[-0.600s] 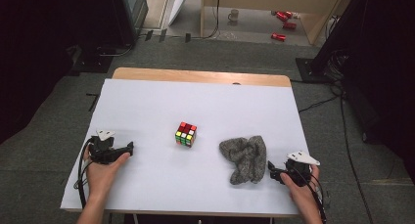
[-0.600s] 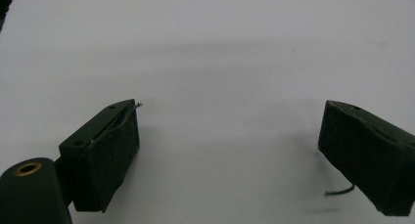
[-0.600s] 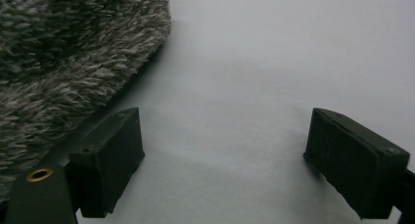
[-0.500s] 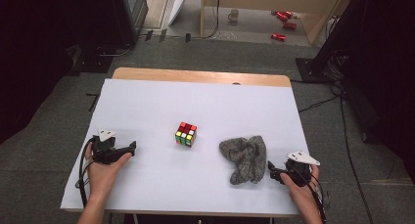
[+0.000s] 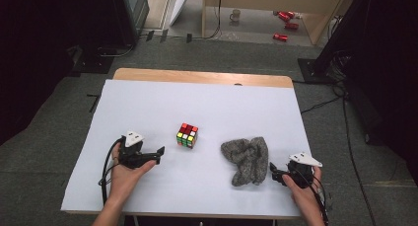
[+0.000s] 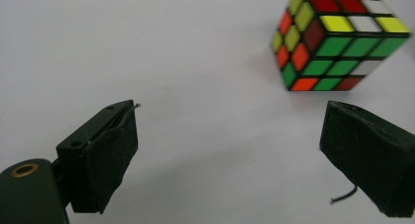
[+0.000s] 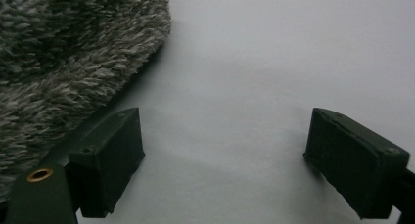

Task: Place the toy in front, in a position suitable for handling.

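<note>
A scrambled Rubik's cube [image 5: 187, 135] stands near the middle of the white table top [image 5: 207, 102]. My left gripper [image 5: 158, 153] lies low on the table just left of it, open and holding nothing, its jaws pointing right. In the left gripper view the cube [image 6: 337, 43] sits ahead at the upper right, beyond the open left gripper [image 6: 230, 121]. A crumpled grey fluffy cloth [image 5: 246, 158] lies right of the cube. My right gripper [image 5: 272, 172] rests open beside the cloth's right edge. In the right gripper view the cloth [image 7: 63, 53] lies just left of the open right gripper [image 7: 225, 131], whose jaws have bare table between them.
A wooden strip [image 5: 202, 78] runs along the table's far edge. Beyond it on the floor are red cans [image 5: 285, 19], a mug [image 5: 236, 14], cables and dark equipment stands. The far half of the table top is bare white.
My left gripper has slid to the right, closer to the cube. The right gripper, the cube and the cloth have stayed put.
</note>
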A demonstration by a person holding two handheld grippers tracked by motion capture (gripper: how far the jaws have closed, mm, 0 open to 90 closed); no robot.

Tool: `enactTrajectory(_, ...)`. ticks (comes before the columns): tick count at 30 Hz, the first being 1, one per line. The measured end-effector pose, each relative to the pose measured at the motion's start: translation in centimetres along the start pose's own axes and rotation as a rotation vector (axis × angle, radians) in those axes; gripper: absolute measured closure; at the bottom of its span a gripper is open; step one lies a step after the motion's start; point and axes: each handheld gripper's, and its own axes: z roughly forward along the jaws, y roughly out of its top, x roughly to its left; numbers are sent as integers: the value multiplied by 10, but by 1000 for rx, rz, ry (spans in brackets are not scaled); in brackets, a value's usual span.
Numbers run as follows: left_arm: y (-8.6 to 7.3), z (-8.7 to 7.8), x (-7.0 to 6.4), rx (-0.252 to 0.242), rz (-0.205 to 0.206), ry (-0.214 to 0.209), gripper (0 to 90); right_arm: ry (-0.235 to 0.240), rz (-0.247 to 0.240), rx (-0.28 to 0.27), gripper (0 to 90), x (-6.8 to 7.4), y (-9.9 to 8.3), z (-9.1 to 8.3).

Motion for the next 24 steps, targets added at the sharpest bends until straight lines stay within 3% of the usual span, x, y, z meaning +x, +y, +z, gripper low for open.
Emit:
enactTrajectory(3,1,3,-9,-3,23,-16,76,0,0,0,136,0,0,0)
enactTrajectory(4,3,7,-20,-2,44,-38,76,-1,1,0,136,0,0,0)
enactTrajectory(7,4,14,-32,2,62,-62,76,-1,1,0,136,0,0,0)
enactTrajectory(14,7,33,-52,12,72,-80,76,-1,1,0,136,0,0,0)
enactTrajectory(17,9,39,-56,14,65,-78,80,-1,1,0,136,0,0,0)
enactTrajectory(24,13,59,-66,17,21,-14,131,-1,1,-1,136,0,0,0)
